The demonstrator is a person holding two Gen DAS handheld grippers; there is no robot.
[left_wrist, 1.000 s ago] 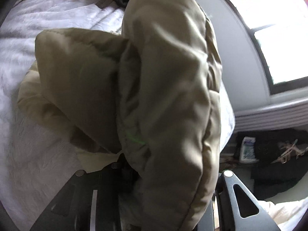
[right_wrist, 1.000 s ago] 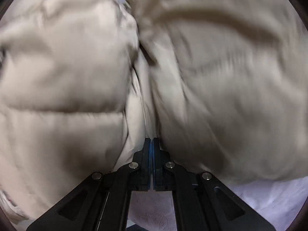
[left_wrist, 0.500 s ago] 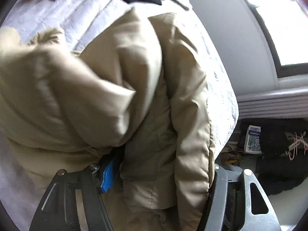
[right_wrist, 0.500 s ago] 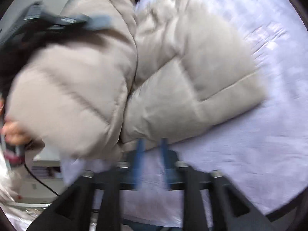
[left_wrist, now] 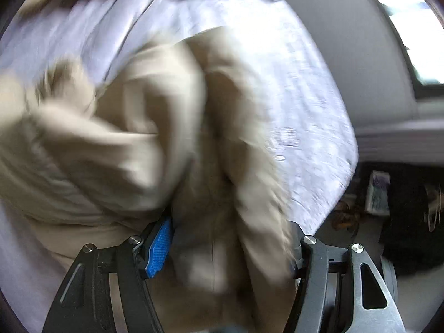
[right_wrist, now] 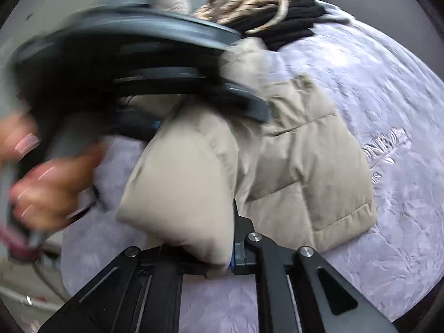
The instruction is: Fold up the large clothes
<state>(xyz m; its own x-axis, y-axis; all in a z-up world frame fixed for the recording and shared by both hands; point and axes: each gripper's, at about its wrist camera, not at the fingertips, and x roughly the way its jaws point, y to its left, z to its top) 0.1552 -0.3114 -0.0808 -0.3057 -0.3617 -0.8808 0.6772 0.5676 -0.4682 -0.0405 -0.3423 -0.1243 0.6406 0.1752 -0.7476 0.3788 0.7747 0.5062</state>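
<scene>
Two grippers, one beige puffer jacket, on a lavender bedspread.

Left gripper: jaws now spread wide, a thick fold of jacket lying between them; a second ago they pinched it raised.

Right gripper: jaws part open around a padded corner; firmness of grip unclear.

Jacket: lowered, doubled over just ahead of both jaws. Judgement: fold laid, release under way.

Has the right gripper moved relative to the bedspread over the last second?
Yes. The right gripper has pulled back from the jacket: a second ago beige fabric filled its view, and now the lavender bedspread shows around the jacket.
</scene>
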